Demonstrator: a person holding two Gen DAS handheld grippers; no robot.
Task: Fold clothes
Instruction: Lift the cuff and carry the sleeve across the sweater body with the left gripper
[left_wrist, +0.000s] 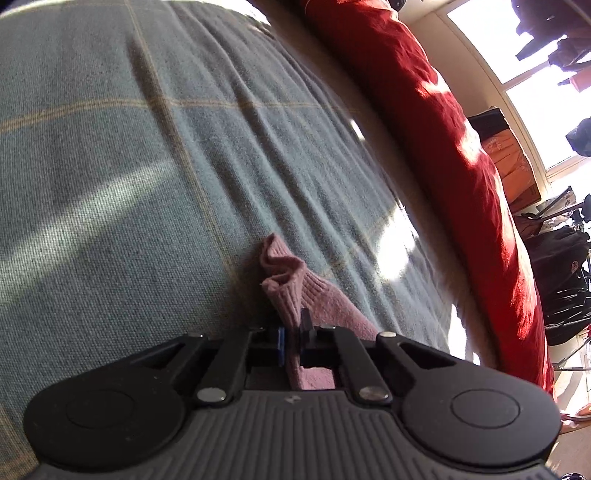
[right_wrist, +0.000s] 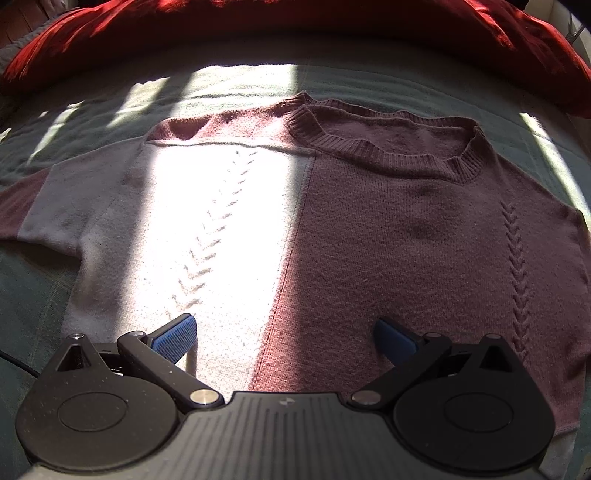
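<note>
Your left gripper is clamped on a ribbed end of the pink sweater, probably a sleeve cuff, the knit pinched between its two pads and bunched up just ahead of them over the grey-green checked blanket. Your right gripper hangs with its jaws spread wide above the lower body of the sweater, nothing between the blue pads.

Judged from this, the fold has barely begun: the sweater lies flat and face-up ahead of the right gripper, neckline at the far end, one sleeve out to the left, no part visibly turned over. The sleeves and the body are left to do.

Only the right wrist view shows the whole garment and its layout; only the left wrist view shows the grip itself, plus the red cover beyond the blanket and the sunlit window to the right.
</note>
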